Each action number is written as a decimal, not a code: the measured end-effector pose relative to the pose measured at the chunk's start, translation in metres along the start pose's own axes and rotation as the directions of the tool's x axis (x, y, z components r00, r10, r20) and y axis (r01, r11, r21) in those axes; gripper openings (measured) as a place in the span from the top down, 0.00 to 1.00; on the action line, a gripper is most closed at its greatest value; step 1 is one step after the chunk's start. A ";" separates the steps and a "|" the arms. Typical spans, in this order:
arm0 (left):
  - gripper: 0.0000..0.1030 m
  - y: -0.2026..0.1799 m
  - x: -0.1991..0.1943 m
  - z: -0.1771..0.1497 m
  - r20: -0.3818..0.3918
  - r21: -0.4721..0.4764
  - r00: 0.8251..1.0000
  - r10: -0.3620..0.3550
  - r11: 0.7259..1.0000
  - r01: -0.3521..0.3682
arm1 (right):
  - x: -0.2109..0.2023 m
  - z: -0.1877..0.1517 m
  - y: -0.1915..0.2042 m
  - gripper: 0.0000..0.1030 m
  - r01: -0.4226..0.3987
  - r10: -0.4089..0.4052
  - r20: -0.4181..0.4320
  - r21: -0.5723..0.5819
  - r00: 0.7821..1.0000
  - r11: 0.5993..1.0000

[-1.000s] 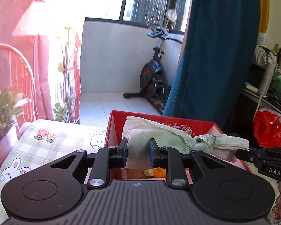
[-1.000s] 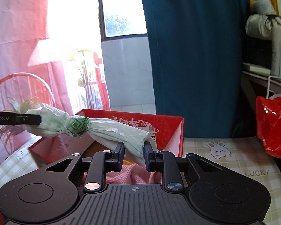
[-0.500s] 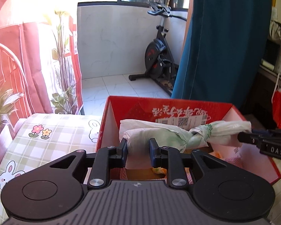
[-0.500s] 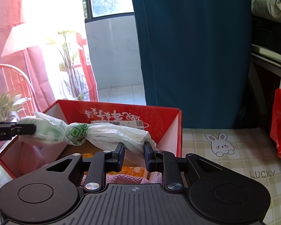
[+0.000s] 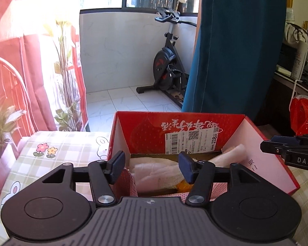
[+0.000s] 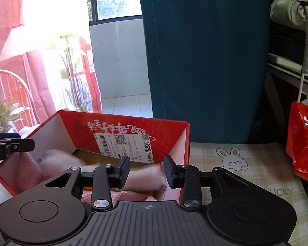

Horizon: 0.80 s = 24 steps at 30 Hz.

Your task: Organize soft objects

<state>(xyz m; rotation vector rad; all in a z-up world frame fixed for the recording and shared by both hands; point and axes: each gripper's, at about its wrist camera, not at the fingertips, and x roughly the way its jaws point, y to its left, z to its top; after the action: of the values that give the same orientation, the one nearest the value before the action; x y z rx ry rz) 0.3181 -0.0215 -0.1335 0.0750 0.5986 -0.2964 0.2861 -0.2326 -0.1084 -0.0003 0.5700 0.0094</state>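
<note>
**Both tongs let go above the red box**

The desk (image 6: 256, 160), under a checked cloth printed with rabbits, carries a red cardboard box (image 5: 149, 135) with its top open and a white shipping label on the inner far wall. Beyond the box hangs a teal curtain (image 5: 236, 51), and left of that an exercise bike (image 5: 168, 61) stands on the tiled balcony. A red plastic bag (image 6: 303, 143) hangs to the right of the box. Inside the box the knotted white plastic bag (image 5: 156, 174) lies blurred on pink knitted cloth (image 5: 125, 182). The left tongs (image 5: 152, 167) are over the box's near edge, jaws opening, pads clear of the bag. The right tongs (image 6: 146, 169) are at the box's right wall, likewise opening and gripping nothing.
</note>
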 end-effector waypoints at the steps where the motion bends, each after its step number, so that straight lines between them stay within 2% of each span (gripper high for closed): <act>1: 0.40 -0.001 -0.006 0.000 0.007 0.006 1.000 0.001 1.000 -0.001 | -0.005 -0.001 0.001 0.67 -0.004 0.004 0.006 -0.004 1.000 1.000; 7: 0.26 -0.008 -0.052 -0.009 0.062 0.055 0.997 0.039 0.998 -0.043 | -0.045 -0.012 0.004 0.62 -0.038 0.039 0.040 -0.009 0.998 0.999; 10: 0.06 -0.010 -0.078 -0.020 0.088 0.057 0.995 0.056 0.996 -0.061 | -0.069 -0.022 0.007 0.49 -0.066 0.067 0.071 -0.012 0.995 0.998; 11: 0.00 -0.010 -0.087 -0.024 0.099 0.057 0.993 0.061 0.996 -0.067 | -0.078 -0.026 0.008 0.41 -0.078 0.078 0.085 -0.013 0.993 0.997; 12: 0.00 -0.011 -0.097 -0.029 0.116 0.054 0.991 0.064 0.996 -0.071 | -0.086 -0.030 0.009 0.34 -0.084 0.085 0.100 -0.015 0.991 0.996; 13: 0.00 -0.011 -0.105 -0.034 0.129 0.046 0.989 0.070 0.996 -0.076 | -0.095 -0.034 0.010 0.30 -0.086 0.088 0.116 -0.017 0.989 0.996; 15: 0.00 -0.010 -0.120 -0.045 0.142 0.023 0.988 0.061 0.998 -0.065 | -0.110 -0.042 0.012 0.10 -0.086 0.087 0.144 -0.014 0.986 0.996; 17: 0.00 -0.008 -0.131 -0.056 0.137 -0.001 0.989 0.051 0.999 -0.052 | -0.124 -0.051 0.014 0.01 -0.090 0.089 0.168 -0.004 0.982 0.996; 20: 0.00 -0.008 -0.142 -0.074 0.102 -0.015 0.993 0.051 0.999 -0.049 | -0.140 -0.062 0.014 0.00 -0.085 0.079 0.183 0.026 0.980 0.996; 24: 0.00 -0.007 -0.152 -0.096 0.058 -0.018 0.995 0.085 0.996 -0.084 | -0.155 -0.080 0.016 0.00 -0.070 0.062 0.166 0.039 0.984 0.997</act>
<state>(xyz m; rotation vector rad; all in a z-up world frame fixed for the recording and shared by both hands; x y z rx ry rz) 0.1445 0.0246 -0.1270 0.0758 0.5377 -0.2115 0.1128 -0.2184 -0.0920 0.0623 0.4048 0.0607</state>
